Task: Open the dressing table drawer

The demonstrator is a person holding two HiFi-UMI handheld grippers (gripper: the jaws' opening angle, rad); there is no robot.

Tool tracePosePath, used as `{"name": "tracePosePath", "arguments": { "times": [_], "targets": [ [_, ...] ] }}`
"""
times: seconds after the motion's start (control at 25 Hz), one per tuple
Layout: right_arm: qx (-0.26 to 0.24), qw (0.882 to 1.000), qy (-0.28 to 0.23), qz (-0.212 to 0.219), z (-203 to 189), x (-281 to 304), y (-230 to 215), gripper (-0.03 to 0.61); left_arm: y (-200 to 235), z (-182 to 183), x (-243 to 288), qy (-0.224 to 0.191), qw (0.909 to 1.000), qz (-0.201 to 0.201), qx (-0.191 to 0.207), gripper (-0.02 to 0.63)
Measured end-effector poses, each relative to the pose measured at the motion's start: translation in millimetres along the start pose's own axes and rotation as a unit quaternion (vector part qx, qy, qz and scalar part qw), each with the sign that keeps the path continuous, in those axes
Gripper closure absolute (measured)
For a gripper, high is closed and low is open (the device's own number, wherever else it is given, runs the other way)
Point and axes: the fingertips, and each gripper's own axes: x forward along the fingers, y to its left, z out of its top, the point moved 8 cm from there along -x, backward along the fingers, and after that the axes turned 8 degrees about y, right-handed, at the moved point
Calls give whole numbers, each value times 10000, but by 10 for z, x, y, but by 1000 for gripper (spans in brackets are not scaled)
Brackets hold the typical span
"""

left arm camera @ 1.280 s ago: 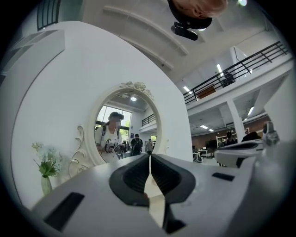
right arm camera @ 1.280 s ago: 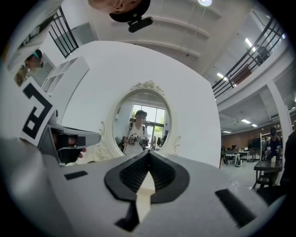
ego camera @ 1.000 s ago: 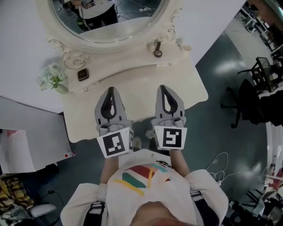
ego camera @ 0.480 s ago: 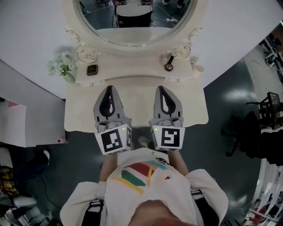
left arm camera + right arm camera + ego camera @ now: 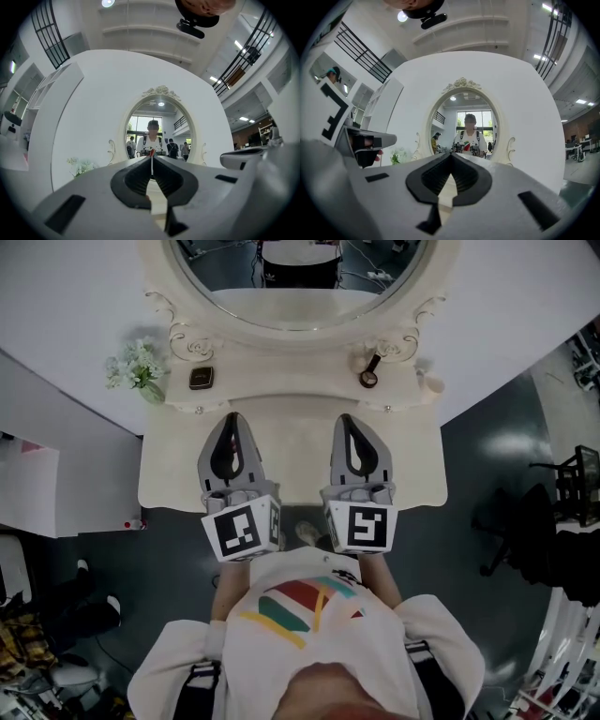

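A cream dressing table (image 5: 291, 465) with an oval mirror (image 5: 295, 292) stands squarely in front of me. Its main drawer front is hidden under the tabletop's near edge; two small knobs (image 5: 198, 410) show on the raised back shelf. My left gripper (image 5: 232, 419) and right gripper (image 5: 347, 418) hover side by side over the tabletop, pointing at the mirror, both shut and empty. The left gripper view has the shut tips (image 5: 151, 157) in line with the mirror (image 5: 154, 129). The right gripper view likewise has the shut tips (image 5: 451, 153) under the mirror (image 5: 466, 126).
On the back shelf sit a vase of white flowers (image 5: 139, 371), a small dark box (image 5: 200, 378) and a dark ring-shaped item (image 5: 368, 379). A white cabinet (image 5: 28, 498) stands to the left, and a black office chair (image 5: 525, 521) on the grey floor to the right.
The head view has swung so the dressing table now lies square ahead instead of slanted. Both grippers stay shut, side by side over the tabletop; the right one shifted slightly.
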Motion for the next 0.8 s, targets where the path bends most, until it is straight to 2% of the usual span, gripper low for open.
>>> {"name": "tracePosePath", "arguments": {
  "times": [0.2,0.48,0.56,0.8],
  "targets": [
    [11,9999,103,105,-47,98,76,578,118,-41,92,205,9995,80,207,601],
    [-39,9992,259,286,-134,278,226,578,586,-250,454,435,9987,132,239,595],
    [-47,9988,321,360,-175,333,280,578,735,-379,547,660,9975,92,226,501],
    [-254,9970,437,587,-336,519,424,578,1163,-903,782,1289,9908,359,185,472]
  ]
}}
